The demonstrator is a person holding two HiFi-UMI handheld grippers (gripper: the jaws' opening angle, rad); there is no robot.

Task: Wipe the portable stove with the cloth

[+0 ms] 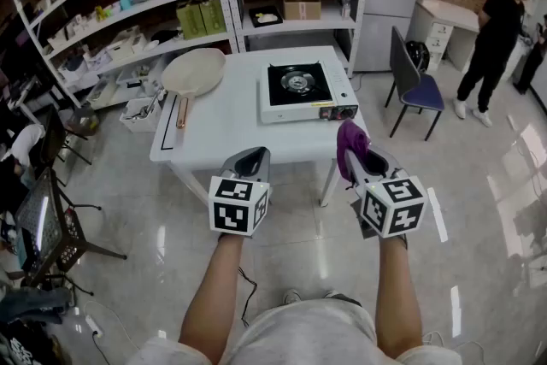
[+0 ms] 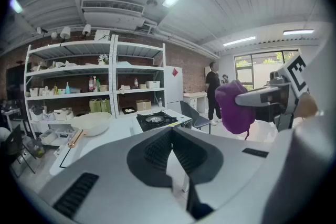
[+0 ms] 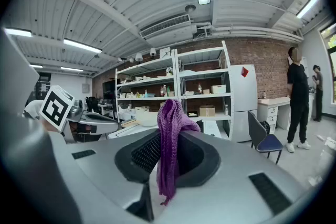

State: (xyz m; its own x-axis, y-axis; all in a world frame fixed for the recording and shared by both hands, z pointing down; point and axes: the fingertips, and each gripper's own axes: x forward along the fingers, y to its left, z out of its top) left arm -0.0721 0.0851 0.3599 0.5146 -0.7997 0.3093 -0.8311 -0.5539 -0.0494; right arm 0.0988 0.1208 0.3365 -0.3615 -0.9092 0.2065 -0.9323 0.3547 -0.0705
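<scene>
We are gripping the purple knitted cloth [image 1: 346, 137] in the right gripper [image 1: 353, 156], just short of the white table [image 1: 214, 124] carrying the white-and-black portable stove [image 1: 306, 91]. We are holding the left gripper [image 1: 251, 158] closed, empty.

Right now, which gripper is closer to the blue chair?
Right. The right gripper, holding the cloth, is off the corner of the table nearest the chair; the left gripper is farther left.

White square table [image 1: 229, 126] up on a glossy grey tiled floor [image 1: 479, 184]. On top, right rear: white-and-black portable gas stove [image 1: 305, 91]. Far left corner: pale round pan with wooden handle [image 1: 193, 71], well apart from that stove.
</scene>
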